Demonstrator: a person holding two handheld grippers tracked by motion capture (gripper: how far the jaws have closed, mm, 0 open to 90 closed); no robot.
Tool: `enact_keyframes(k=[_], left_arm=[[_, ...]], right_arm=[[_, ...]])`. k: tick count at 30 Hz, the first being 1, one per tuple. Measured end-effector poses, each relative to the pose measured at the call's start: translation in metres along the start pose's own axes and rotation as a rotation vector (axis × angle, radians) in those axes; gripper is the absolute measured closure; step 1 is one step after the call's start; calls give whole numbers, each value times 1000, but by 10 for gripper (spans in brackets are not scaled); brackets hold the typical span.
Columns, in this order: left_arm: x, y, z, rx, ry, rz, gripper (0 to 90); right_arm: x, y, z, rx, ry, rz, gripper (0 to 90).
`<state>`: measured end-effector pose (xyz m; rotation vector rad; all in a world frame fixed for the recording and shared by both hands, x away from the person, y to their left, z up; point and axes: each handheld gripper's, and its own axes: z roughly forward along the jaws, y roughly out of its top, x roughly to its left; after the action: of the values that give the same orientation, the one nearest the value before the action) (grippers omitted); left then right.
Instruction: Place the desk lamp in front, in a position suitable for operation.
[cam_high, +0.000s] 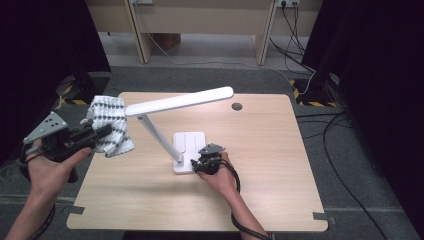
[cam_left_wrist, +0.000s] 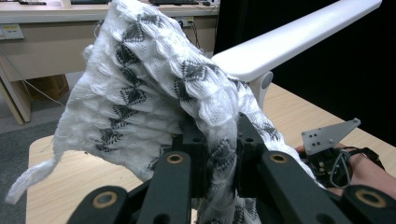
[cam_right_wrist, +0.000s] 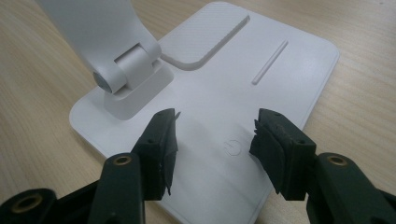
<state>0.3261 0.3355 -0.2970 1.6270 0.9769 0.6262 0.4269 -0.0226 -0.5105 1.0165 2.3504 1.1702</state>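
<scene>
My left gripper (cam_high: 102, 132) was clamped on the white cloth (cam_high: 110, 125), raised beside the lamp head (cam_high: 180, 102), so wiping was not yet begun. My right gripper (cam_right_wrist: 217, 140) stood wide over the lamp base (cam_right_wrist: 280, 70), its tips seemingly pressing it to steady the lamp.

White cloth (cam_left_wrist: 140, 93) with dark grey diamond pattern; plain white lamp (cam_high: 180, 102); light wood-grain table (cam_high: 260, 200); black grippers.
</scene>
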Motion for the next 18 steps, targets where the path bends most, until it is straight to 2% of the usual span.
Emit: enact_keyframes(k=[18], left_arm=[[3, 29, 4, -29, 6, 13, 786]], right_arm=[[0, 0, 0, -1, 3, -4, 497]])
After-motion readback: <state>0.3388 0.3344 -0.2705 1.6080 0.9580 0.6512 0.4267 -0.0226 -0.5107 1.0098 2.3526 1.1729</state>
